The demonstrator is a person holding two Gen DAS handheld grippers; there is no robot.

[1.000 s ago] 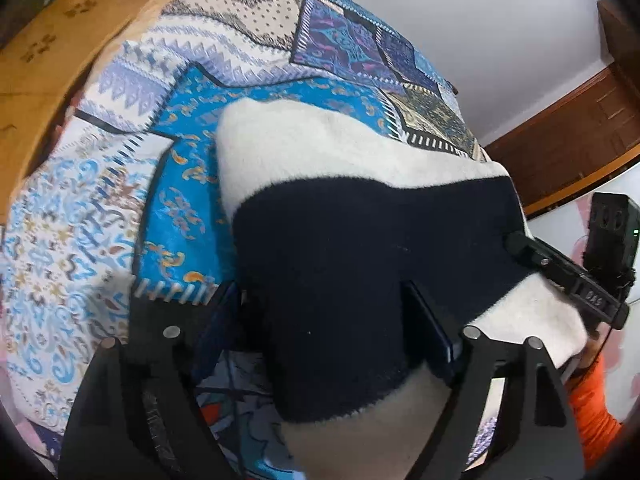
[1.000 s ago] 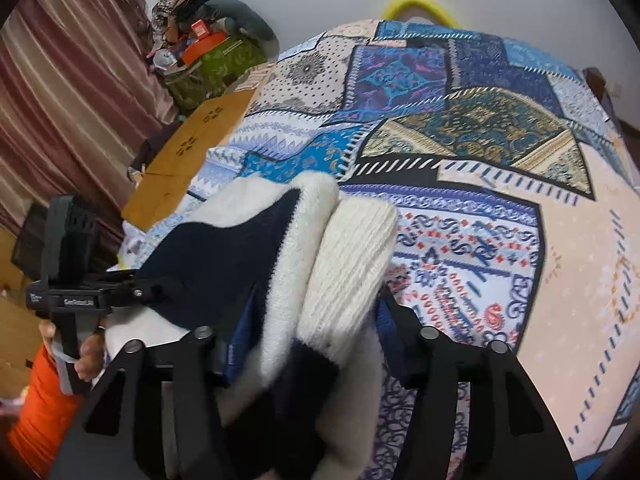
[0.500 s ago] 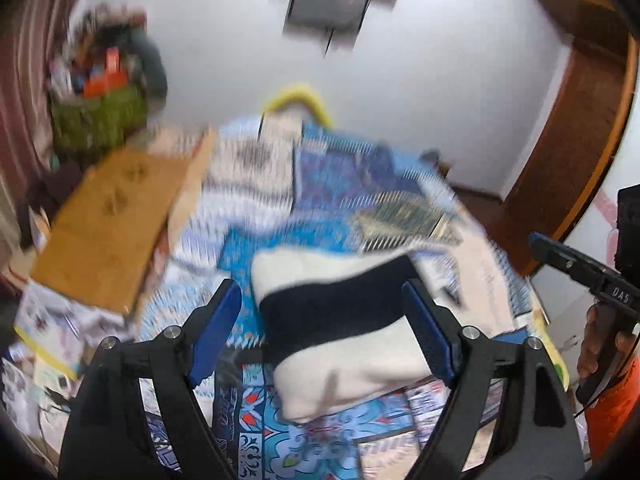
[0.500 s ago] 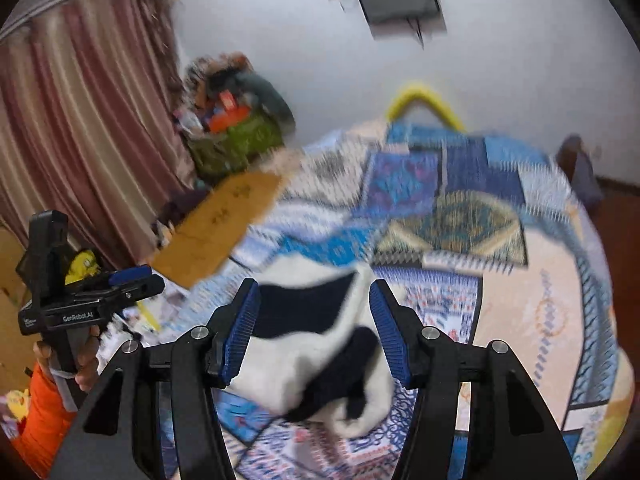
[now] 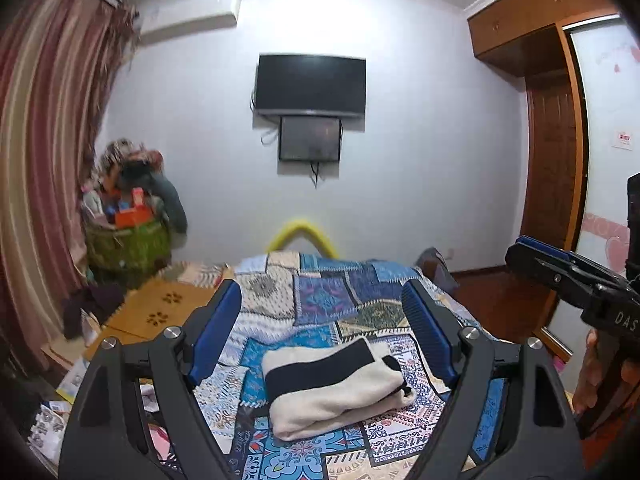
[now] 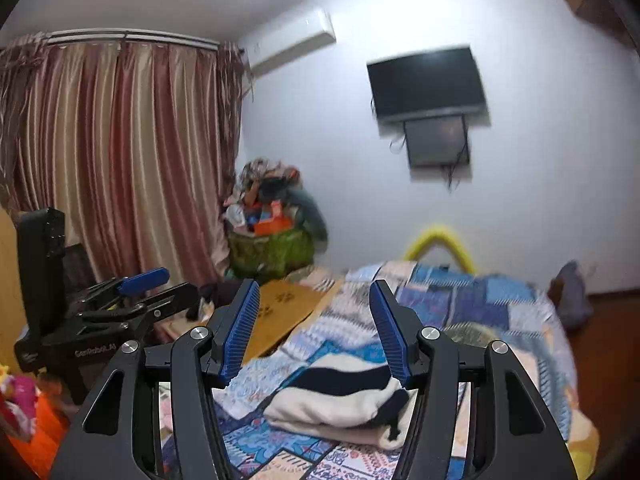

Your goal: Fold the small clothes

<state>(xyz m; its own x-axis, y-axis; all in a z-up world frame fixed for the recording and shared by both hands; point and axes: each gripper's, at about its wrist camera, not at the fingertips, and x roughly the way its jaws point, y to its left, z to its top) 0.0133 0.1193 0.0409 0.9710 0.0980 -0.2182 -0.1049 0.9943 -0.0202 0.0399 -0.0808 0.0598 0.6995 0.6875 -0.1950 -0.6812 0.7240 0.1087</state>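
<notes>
The cream-and-navy sweater lies folded on the bed; left tongs and right tongs gape, released.

Black hand-held gripper, blue ribbed pads, silver screws.

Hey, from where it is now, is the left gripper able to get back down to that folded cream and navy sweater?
Probably yes. The left tongs are open and empty, and the folded sweater lies uncovered on the patchwork quilt with nothing between them.

Before me: patchwork bedspread, wall television, striped curtain, green basket full of clutter.
</notes>
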